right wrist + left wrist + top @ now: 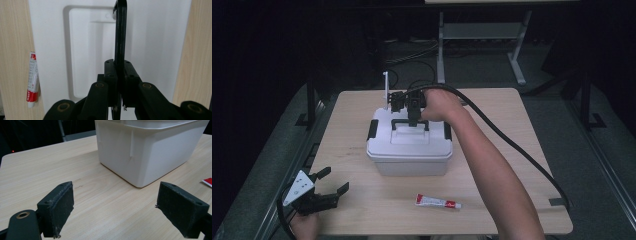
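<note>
Box (410, 150) handle (120, 32), black and raised upright, is clamped in the right gripper (120, 75), while the left gripper (331, 182) rests wide open and empty near the table (512, 130) edge.

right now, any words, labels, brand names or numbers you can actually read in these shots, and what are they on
No text reads clearly enough to quote.
red and white tube: it carries print along its side, seen also in the right gripper view, but it is too small and blurred to read.
white lidded box: no label or marking visible, nor on its black handle.
wooden table: no writing.
</note>
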The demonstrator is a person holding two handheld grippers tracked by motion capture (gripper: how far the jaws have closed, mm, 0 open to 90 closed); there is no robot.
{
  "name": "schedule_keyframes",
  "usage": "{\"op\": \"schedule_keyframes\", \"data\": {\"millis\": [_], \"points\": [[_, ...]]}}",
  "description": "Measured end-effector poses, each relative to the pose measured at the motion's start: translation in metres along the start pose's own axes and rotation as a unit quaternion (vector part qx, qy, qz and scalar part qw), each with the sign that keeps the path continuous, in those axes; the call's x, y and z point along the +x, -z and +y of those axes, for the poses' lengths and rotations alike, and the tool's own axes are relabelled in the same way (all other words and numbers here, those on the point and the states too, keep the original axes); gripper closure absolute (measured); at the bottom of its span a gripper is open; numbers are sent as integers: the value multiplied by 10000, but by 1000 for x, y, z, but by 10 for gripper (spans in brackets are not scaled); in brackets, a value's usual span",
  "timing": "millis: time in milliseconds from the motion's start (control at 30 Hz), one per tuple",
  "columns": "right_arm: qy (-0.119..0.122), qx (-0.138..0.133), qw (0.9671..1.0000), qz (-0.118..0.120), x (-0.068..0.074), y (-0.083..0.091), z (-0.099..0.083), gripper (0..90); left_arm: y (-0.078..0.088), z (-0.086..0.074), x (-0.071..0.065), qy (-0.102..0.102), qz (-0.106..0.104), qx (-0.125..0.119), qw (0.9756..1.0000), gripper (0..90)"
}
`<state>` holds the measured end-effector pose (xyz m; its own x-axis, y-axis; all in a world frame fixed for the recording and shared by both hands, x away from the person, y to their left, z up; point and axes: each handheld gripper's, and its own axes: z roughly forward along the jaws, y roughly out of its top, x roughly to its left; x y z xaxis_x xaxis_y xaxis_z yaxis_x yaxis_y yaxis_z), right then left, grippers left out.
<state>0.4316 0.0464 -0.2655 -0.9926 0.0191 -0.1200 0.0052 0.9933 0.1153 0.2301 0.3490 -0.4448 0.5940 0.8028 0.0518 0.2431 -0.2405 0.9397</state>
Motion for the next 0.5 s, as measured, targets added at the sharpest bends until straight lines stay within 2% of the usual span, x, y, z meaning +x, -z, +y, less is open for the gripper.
{"op": "schedule_keyframes", "data": {"millis": [500], "points": [[-43, -98, 9999, -88, 2, 14, -8, 841, 0, 0, -1, 2, -4, -5, 10000, 135]]}}
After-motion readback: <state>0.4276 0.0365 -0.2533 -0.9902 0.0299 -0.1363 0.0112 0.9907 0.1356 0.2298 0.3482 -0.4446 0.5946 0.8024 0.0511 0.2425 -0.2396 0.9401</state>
